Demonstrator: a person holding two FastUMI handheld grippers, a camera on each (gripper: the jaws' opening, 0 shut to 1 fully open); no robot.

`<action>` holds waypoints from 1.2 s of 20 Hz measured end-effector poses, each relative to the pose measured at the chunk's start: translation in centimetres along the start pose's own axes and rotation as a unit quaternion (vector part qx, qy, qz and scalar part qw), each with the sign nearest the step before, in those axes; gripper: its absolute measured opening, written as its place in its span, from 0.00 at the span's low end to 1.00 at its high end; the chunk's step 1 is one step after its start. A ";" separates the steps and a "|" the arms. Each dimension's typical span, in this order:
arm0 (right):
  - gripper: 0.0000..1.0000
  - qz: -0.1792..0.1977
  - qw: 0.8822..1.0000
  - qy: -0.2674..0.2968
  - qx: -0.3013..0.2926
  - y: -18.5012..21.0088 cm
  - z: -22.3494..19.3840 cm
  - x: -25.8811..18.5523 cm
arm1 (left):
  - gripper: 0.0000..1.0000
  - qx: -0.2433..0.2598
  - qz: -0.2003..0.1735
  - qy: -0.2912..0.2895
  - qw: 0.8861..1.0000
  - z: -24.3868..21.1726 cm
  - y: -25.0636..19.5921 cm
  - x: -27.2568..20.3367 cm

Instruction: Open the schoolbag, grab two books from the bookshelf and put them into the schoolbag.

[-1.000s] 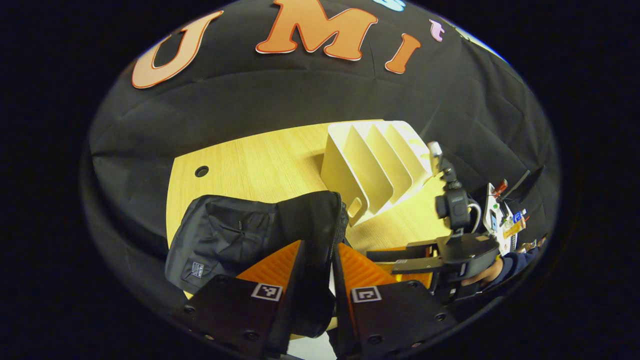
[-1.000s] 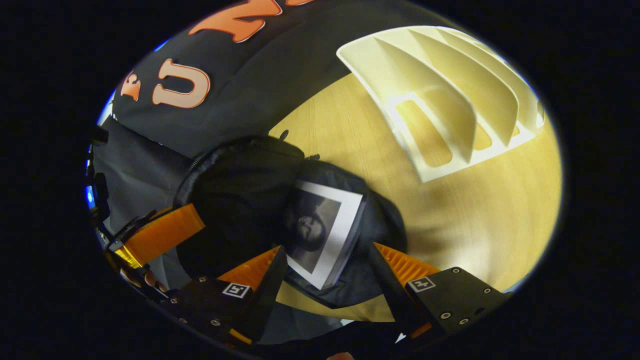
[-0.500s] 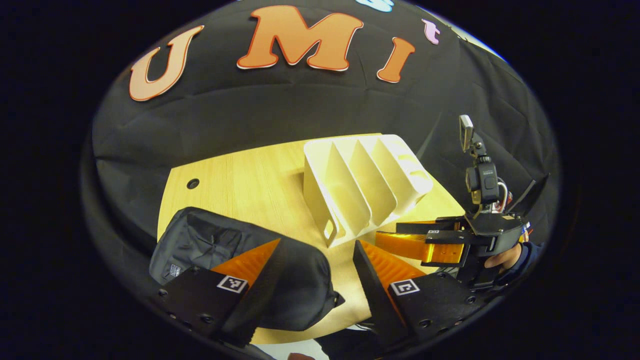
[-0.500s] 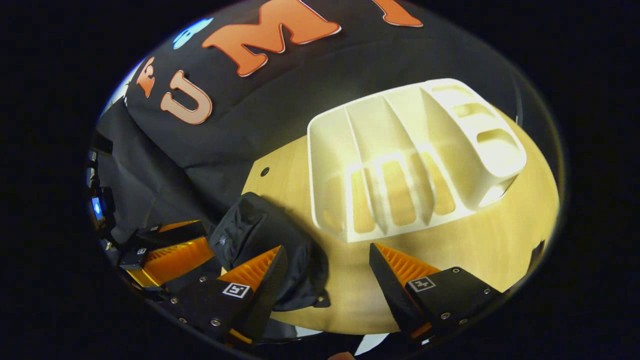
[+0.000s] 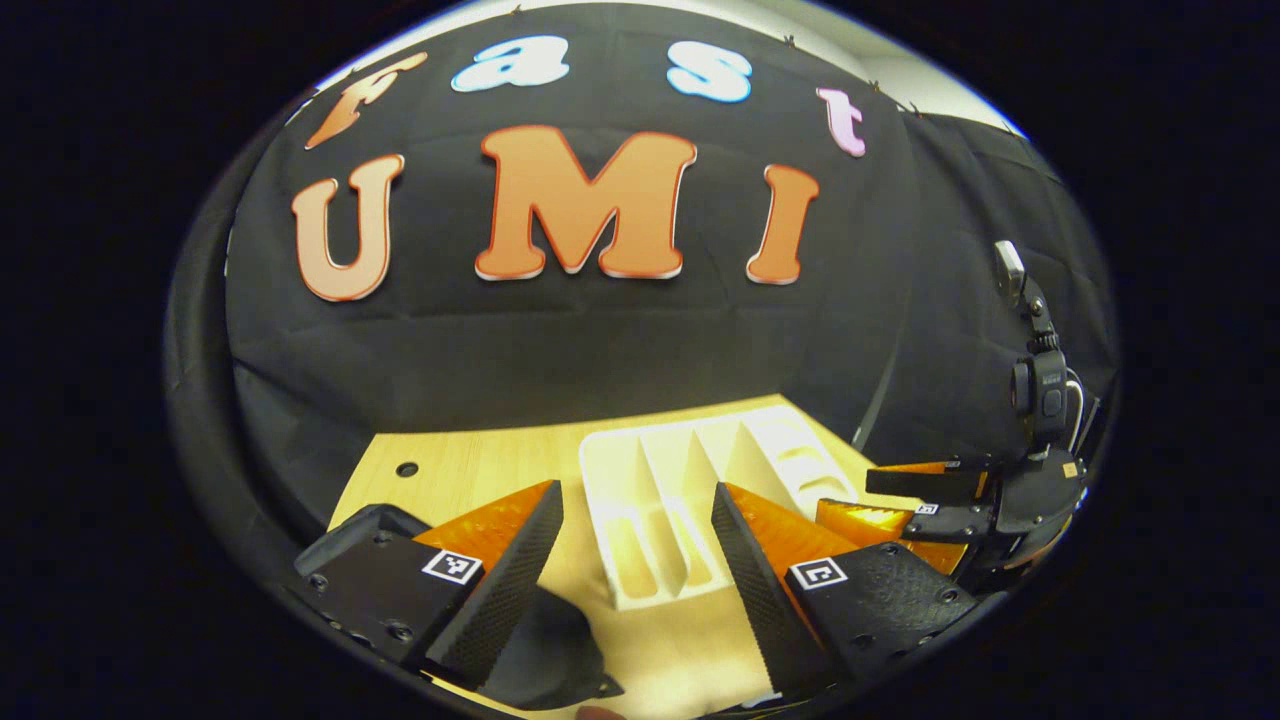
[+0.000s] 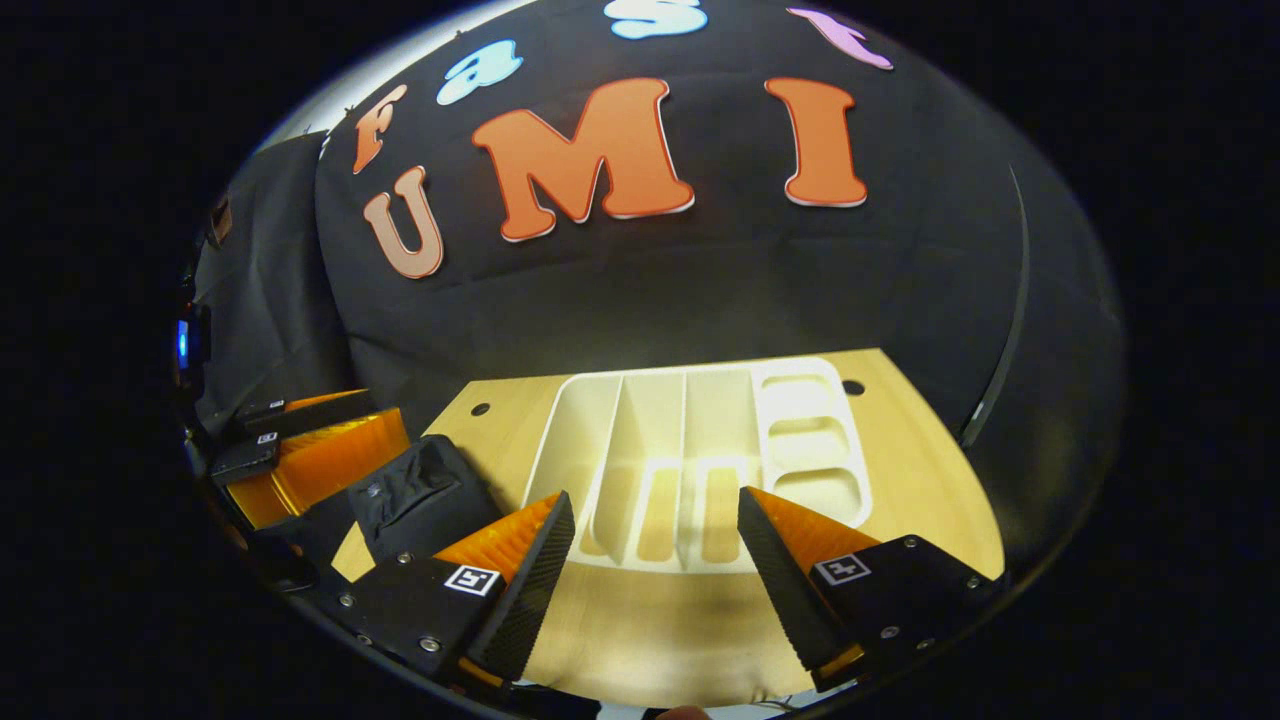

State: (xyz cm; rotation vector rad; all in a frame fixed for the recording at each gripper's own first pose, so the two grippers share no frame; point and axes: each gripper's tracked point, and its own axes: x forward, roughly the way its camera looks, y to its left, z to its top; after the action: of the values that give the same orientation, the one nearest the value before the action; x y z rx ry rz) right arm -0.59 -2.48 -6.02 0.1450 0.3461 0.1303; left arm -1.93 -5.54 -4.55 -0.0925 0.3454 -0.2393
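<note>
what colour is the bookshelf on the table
Cream white, plain with no pattern. The bookshelf shows best in the right gripper view, standing on the wooden table.

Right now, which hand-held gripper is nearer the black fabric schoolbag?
Left. The left hand-held gripper hangs right over the black fabric schoolbag, one finger overlapping it; the right hand-held gripper sits off beside it, facing the cream plastic bookshelf.

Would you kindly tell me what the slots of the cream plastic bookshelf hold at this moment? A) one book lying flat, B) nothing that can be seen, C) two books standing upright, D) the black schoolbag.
B: in the right gripper view every slot of the cream plastic bookshelf looks bare down to its base, while the black fabric schoolbag lies apart on the wooden table to its left.
</note>
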 end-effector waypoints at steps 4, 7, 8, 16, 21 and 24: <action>0.98 -0.004 0.999 -0.043 -0.018 -1.8 2.6 -1.6 | 0.96 -0.008 0.014 -0.062 0.998 2.4 -2.5 -0.5; 0.98 -0.005 0.997 -0.075 -0.024 -3.2 4.2 -2.8 | 0.96 -0.003 0.038 -0.116 0.993 4.5 -3.3 -1.3; 0.98 -0.005 0.996 -0.087 -0.027 -3.6 4.6 -3.2 | 0.96 -0.003 0.042 -0.130 0.991 4.9 -3.5 -1.7; 0.98 -0.012 0.992 -0.127 -0.021 -5.1 6.0 -4.3 | 0.93 -0.021 0.067 -0.165 0.984 5.6 -3.6 -2.9; 0.98 -0.028 0.987 -0.153 -0.035 -5.6 6.0 -4.9 | 0.92 -0.015 0.094 -0.188 0.978 5.8 -3.5 -3.4; 0.98 -0.037 0.984 -0.168 -0.043 -4.1 4.8 -5.4 | 0.96 -0.005 0.100 -0.198 0.975 6.0 -3.7 -3.5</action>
State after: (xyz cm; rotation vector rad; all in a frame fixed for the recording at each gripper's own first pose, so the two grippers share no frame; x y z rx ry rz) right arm -3.56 -7.88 -0.45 0.0662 0.0084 0.0450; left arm -3.86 -8.00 2.74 -0.1128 -0.0416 -0.0165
